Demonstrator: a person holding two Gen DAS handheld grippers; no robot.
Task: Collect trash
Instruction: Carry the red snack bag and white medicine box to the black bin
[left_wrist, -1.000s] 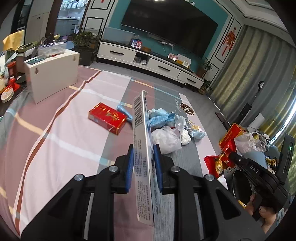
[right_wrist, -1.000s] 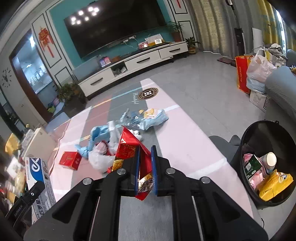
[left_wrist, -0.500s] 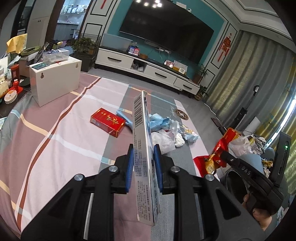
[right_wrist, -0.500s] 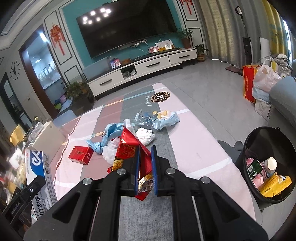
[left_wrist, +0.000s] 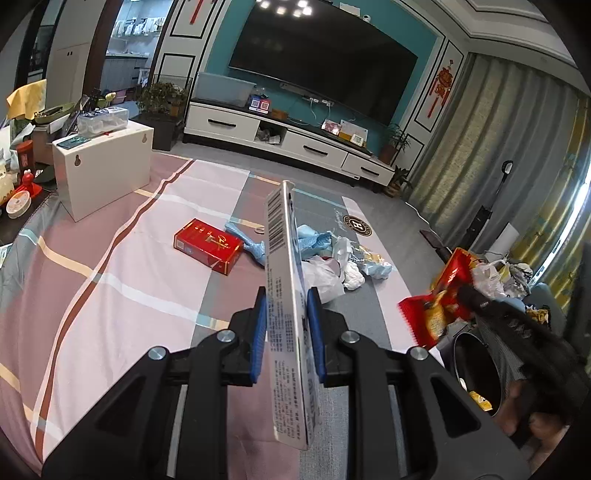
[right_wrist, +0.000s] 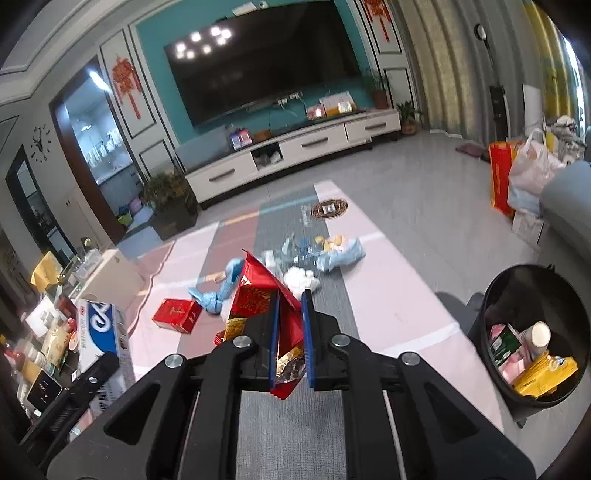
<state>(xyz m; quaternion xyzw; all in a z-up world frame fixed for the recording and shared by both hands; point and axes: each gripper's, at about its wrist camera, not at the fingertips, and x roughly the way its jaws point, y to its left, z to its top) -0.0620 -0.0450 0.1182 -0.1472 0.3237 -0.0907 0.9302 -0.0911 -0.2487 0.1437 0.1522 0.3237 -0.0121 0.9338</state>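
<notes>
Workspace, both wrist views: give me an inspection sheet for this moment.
Surface: striped cloth in pink, grey and brown bands.
Job's things: flat white box in left tongs; red snack wrapper in right tongs; black bin, off the cloth's right edge, already holds trash.
Clutter: red carton, blue and white wrappers heaped mid-cloth; white case at left.
Grippers: both shut on their items.
Cables: wires below the TV.
Surroundings: white TV cabinet, curtains, potted plants.
</notes>
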